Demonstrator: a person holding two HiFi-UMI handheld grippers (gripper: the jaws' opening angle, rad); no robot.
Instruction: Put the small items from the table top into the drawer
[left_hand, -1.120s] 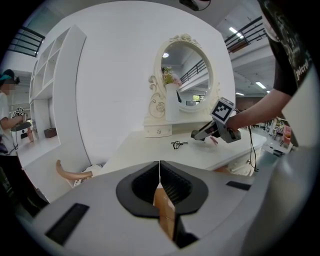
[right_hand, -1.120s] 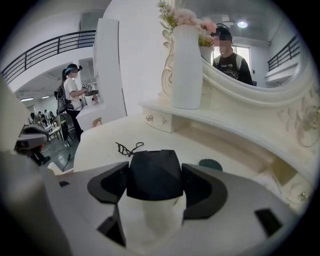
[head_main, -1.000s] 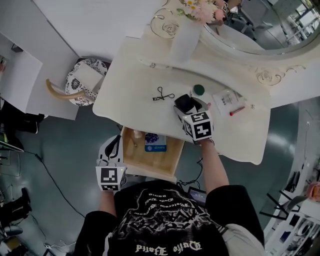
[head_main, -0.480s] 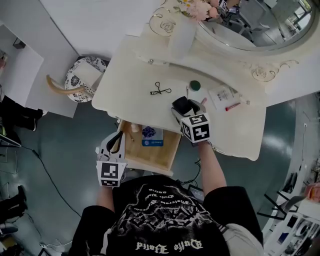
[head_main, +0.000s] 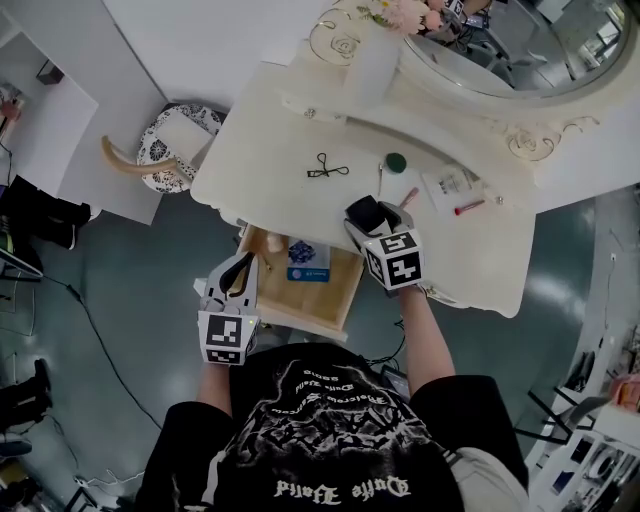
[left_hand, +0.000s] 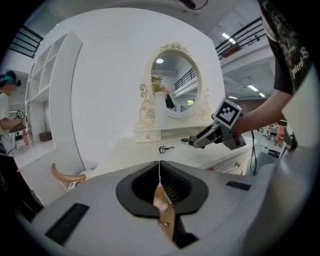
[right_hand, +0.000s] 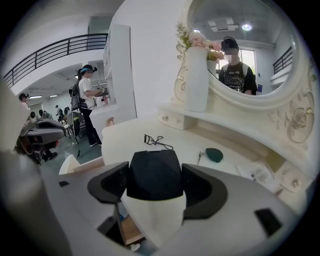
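Gripped a black-capped white container (right_hand: 155, 175) with the right gripper (head_main: 368, 214), fingers clenched against both of its sides, black cap at the far end. Held it above the front edge of the cream tabletop (head_main: 270, 140), just beside the right rear corner of the open drawer (head_main: 300, 302). Held the left gripper (head_main: 241, 268) low at the drawer's left side, fingers clenched together with only a hairline seam between them and nothing grasped.

Found in the drawer a blue-patterned box (head_main: 307, 260) near the back and a pale beige item (head_main: 272, 243) at the back left corner, with bare wood in front of both.

Saw on the tabletop a black eyelash curler (head_main: 327, 168) lying alone near the middle, well apart from the rest. Noted farther right a dark green round piece (head_main: 396, 162), a thin stick (head_main: 381, 180) just beside it, a pinkish tube (head_main: 408, 197) near the right gripper, a white printed packet (head_main: 447, 186) and a red stick (head_main: 470, 207) next to the packet.

Spotted a tall white vase (head_main: 372, 65) with flowers at the back, in front of the oval mirror (head_main: 500, 60). Made out a patterned stool (head_main: 170, 150) on the floor off the tabletop's left end.
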